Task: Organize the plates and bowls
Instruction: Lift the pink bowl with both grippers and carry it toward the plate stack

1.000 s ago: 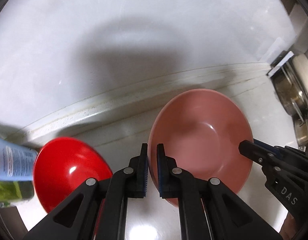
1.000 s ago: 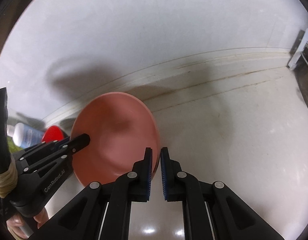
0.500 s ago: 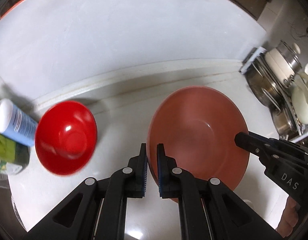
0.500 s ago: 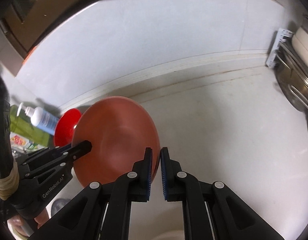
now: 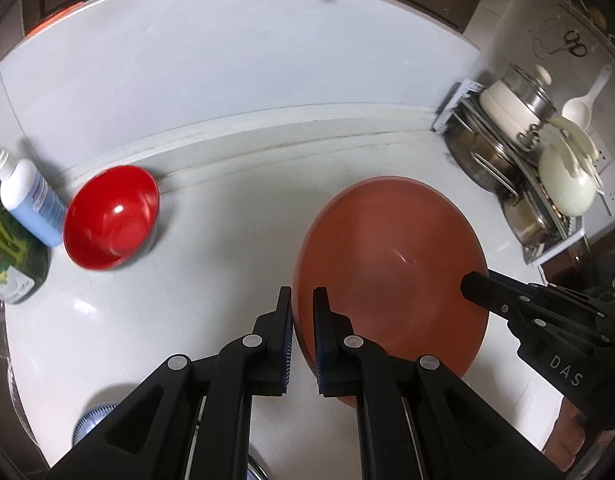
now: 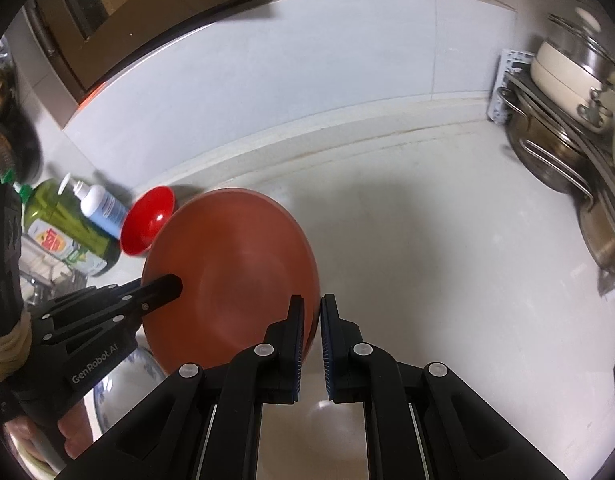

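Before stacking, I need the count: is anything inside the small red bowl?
No, the small red bowl shows only its bare, glossy inside.

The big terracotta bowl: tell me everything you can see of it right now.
The terracotta bowl is wide, shallow, smooth and matte reddish-brown, empty inside. It looks lifted above the white counter, tilted. The left gripper pinches its left rim, the right gripper the opposite rim. Nothing else touches it.

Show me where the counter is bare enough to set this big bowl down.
Best patch: the white counter between the terracotta bowl and the pot rack, up to the wall ledge. A smaller gap lies between that bowl and the red bowl. The left edge is crowded with the pump bottle and green bottle.
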The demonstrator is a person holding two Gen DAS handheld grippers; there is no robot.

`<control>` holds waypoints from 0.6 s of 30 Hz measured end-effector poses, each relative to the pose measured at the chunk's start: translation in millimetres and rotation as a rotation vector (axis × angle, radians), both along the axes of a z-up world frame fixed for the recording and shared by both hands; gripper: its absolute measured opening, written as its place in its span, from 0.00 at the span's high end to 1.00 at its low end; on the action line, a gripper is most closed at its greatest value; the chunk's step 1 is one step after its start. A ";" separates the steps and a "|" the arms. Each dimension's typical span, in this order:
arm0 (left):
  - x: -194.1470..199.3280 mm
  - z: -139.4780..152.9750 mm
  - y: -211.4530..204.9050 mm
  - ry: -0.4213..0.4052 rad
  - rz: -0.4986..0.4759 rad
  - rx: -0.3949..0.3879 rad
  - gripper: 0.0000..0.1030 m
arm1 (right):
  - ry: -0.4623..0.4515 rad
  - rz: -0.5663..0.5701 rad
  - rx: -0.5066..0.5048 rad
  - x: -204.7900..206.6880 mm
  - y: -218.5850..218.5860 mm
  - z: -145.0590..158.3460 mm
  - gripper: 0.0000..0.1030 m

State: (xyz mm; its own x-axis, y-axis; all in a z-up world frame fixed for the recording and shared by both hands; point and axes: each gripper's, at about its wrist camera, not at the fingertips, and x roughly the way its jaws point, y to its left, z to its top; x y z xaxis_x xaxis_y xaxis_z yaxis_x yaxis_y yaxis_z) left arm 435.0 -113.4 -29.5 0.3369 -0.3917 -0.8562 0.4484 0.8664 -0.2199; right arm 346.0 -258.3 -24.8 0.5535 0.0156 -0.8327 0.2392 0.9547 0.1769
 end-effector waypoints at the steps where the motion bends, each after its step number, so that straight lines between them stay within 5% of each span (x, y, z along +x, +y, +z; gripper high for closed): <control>1: -3.5 0.6 -0.1 0.000 -0.003 -0.004 0.91 | 0.001 -0.003 0.001 -6.7 -3.2 0.2 0.90; 18: -71.4 -13.3 -18.8 0.034 -0.079 0.017 0.90 | 0.045 -0.044 0.016 -78.1 -20.5 -19.9 0.90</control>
State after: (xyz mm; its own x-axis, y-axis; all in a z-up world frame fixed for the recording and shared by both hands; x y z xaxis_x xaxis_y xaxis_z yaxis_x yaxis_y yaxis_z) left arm 363.5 -132.2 -42.8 0.2759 -0.4011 -0.8735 0.5076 0.8325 -0.2219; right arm 267.9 -278.8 -44.7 0.5163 0.0054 -0.8564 0.2888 0.9403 0.1800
